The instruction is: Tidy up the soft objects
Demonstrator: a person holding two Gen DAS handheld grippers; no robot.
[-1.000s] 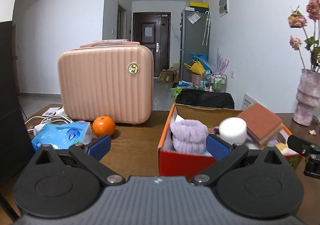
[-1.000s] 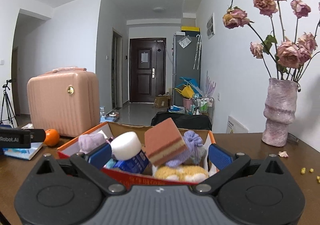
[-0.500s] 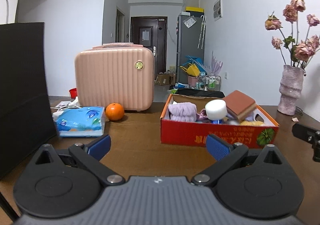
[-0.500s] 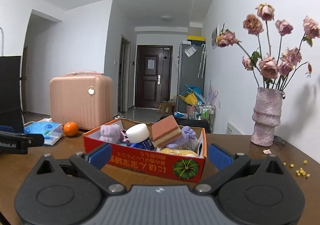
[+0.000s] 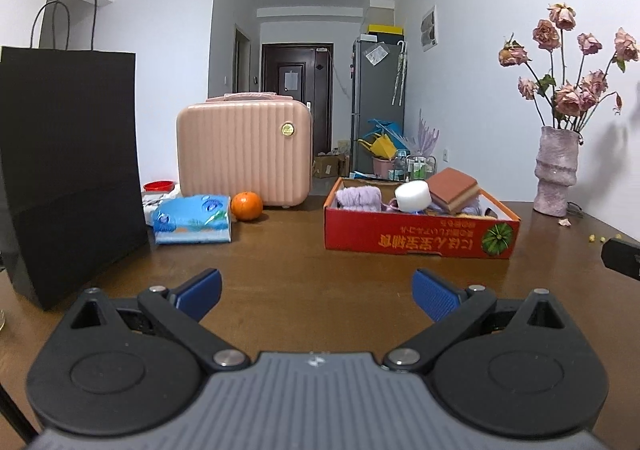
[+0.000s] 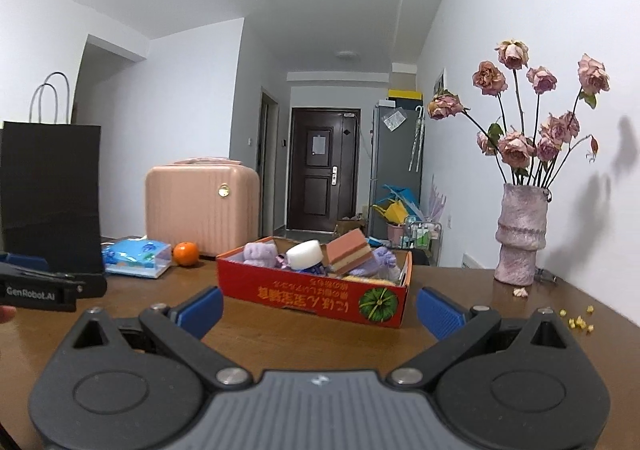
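Note:
A red cardboard box [image 5: 420, 236] [image 6: 316, 296] stands on the brown table and holds soft things: a purple plush [image 5: 360, 199] [image 6: 260, 255], a white foam puck [image 5: 412, 197] [image 6: 305, 255], a brown and pink sponge [image 5: 454, 189] [image 6: 349, 250] and other purple and yellow pieces. My left gripper [image 5: 316, 292] is open and empty, well short of the box. My right gripper [image 6: 320, 308] is open and empty, just in front of the box.
A tall black paper bag [image 5: 68, 170] stands at the left. A pink case [image 5: 244, 152], an orange [image 5: 247, 206] and a blue tissue pack [image 5: 194, 218] lie behind it. A vase of dried roses [image 5: 556, 170] [image 6: 520, 234] stands at the right, with crumbs [image 6: 576, 320] near it.
Both grippers have drawn back from the box and stay open and empty. The box and its contents now look smaller and farther; the black bag has come into view.

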